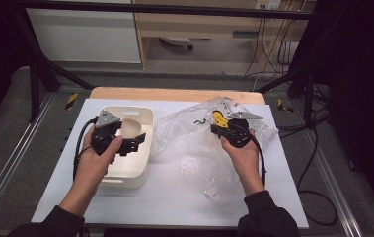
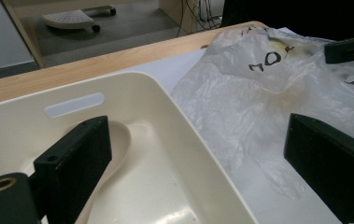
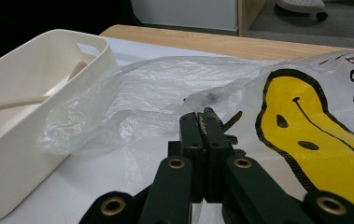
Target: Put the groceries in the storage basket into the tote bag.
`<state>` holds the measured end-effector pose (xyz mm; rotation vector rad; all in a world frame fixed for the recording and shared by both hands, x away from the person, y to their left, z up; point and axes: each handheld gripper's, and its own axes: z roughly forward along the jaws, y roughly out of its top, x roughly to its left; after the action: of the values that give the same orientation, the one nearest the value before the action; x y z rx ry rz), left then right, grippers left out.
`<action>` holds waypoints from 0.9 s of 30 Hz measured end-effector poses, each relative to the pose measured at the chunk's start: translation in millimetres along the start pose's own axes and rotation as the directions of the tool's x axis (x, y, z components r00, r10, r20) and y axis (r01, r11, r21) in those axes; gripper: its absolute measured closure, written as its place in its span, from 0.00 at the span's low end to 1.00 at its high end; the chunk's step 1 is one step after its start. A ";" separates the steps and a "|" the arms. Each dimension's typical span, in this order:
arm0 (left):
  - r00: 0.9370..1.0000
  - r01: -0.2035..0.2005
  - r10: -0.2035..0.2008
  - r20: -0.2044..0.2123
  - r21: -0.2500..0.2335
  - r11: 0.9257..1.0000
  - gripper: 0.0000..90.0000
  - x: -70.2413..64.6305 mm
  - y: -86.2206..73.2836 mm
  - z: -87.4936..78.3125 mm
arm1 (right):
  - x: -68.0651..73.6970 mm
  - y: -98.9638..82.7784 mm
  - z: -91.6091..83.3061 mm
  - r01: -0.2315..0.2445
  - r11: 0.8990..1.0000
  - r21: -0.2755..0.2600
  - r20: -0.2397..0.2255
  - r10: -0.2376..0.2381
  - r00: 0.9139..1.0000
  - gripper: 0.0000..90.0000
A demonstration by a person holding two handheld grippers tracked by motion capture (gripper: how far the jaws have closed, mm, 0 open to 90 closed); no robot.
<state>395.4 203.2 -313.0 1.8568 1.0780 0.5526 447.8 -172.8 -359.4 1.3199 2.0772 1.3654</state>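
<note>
Left gripper (image 2: 198, 172): jaws wide apart, holding nothing, over the bin (image 2: 174, 140) rim.
Right gripper (image 3: 202, 135): jaws together, pinching the bag (image 3: 165, 93).
Bag: on the table beside the bin.
Print: yellow smiley; letters partly legible.

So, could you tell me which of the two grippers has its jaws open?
The left gripper, held over the cream tub: its black jaws stand wide apart with nothing between them. The right gripper has its jaws pressed together at the clear plastic bag.
</note>
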 end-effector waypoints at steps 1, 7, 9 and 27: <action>1.000 0.000 0.000 -0.005 0.003 1.000 0.08 2.3 -0.4 -1.6 | 0.0 0.0 0.0 0.000 1.000 0.000 0.000 0.000 1.000 1.00; 0.999 0.011 -0.011 -0.031 0.001 1.000 0.08 12.3 -3.3 -9.2 | 0.5 -0.3 0.1 -0.004 1.000 0.001 0.000 0.004 1.000 1.00; 0.999 0.015 -0.015 -0.036 0.006 1.000 0.08 15.7 -4.5 -11.7 | 0.2 -0.3 -0.1 -0.003 1.000 0.002 -0.001 0.003 1.000 1.00; 0.996 0.041 -0.038 -0.086 0.031 0.999 0.09 40.1 -17.7 -34.2 | -3.0 -3.5 1.0 -0.007 1.000 0.001 -0.009 0.007 1.000 1.00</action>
<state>383.5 257.5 -313.3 1.8504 1.1834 0.5990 448.2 -175.1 -363.5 1.3251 2.0815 1.3760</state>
